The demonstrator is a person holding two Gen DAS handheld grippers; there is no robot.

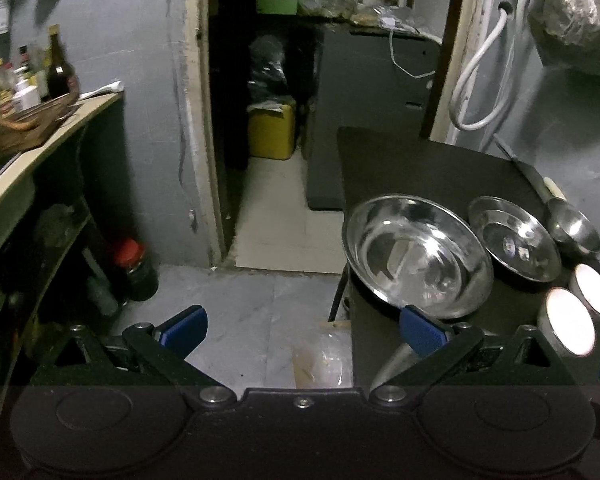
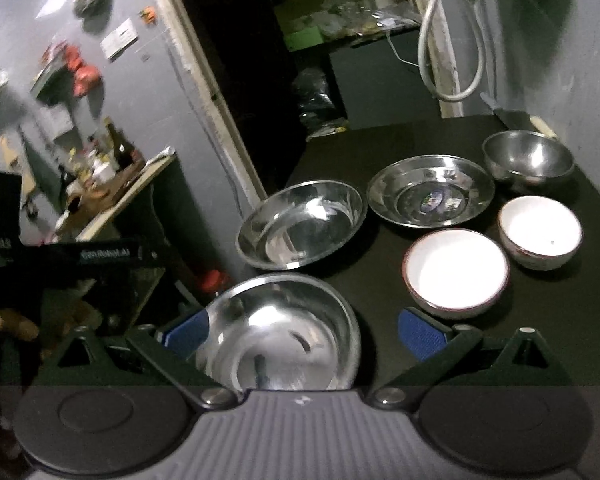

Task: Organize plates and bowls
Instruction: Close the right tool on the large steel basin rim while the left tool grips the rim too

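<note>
In the right wrist view, my right gripper (image 2: pixel 303 334) is open, and a deep steel bowl (image 2: pixel 284 340) sits between its fingers at the black table's (image 2: pixel 560 340) near left corner. Behind it lie a wide steel plate (image 2: pixel 300 224), a stickered steel plate (image 2: pixel 430 190) and a small steel bowl (image 2: pixel 528 160). Two white bowls (image 2: pixel 456 272) (image 2: pixel 540 232) stand to the right. My left gripper (image 1: pixel 303 332) is open and holds nothing, hanging over the floor left of the table. Its right finger sits just in front of the wide steel plate (image 1: pixel 418 254).
A counter (image 1: pixel 40 148) crowded with bottles runs along the left wall. A dark doorway holds a yellow container (image 1: pixel 272 132). On the floor are a red-lidded jar (image 1: pixel 134 270) and a plastic bag (image 1: pixel 324 360). A white hose (image 1: pixel 476 80) hangs behind the table.
</note>
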